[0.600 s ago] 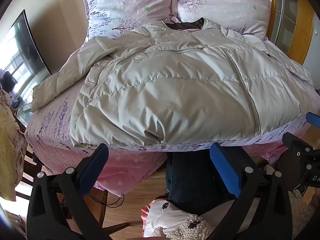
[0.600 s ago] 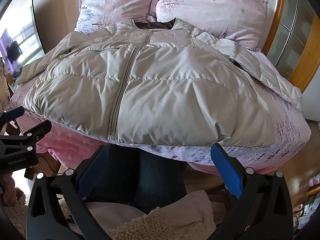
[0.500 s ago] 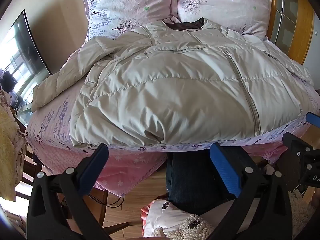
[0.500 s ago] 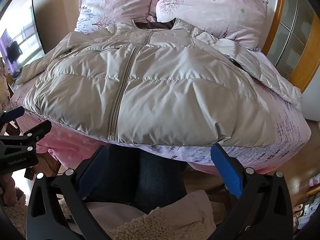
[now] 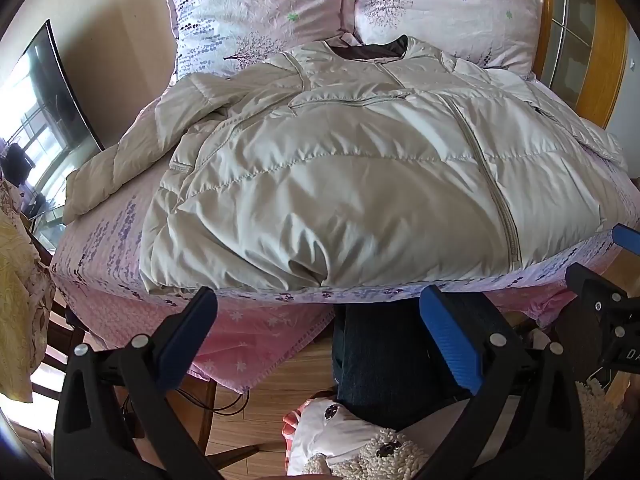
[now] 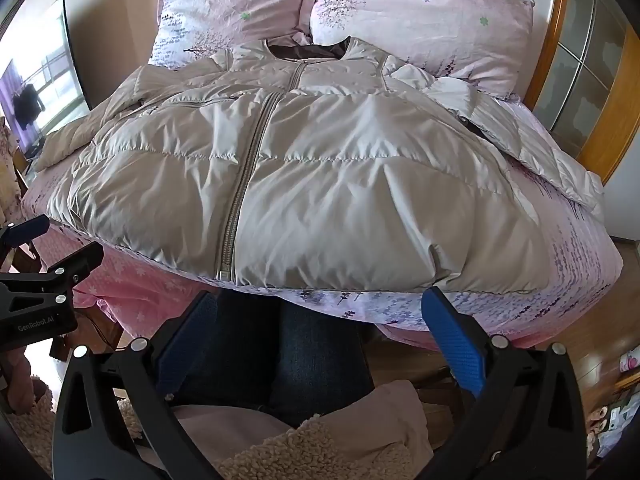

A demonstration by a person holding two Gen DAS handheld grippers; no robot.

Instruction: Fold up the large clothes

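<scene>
Both my left gripper (image 5: 318, 332) and right gripper (image 6: 320, 330) gape wide, holding nothing, just short of the jacket (image 5: 360, 184)'s hem. Its zipper (image 6: 244, 184) runs away from me toward the pillows (image 6: 420, 20); each sleeve lies nearer its own-side gripper, I judge.

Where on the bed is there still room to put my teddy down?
The jacket covers most of the bed. Bare sheet shows in the left corner, between the sleeve and the jacket's side, and along the right edge below the other sleeve. The pillows crowd the head end.
</scene>
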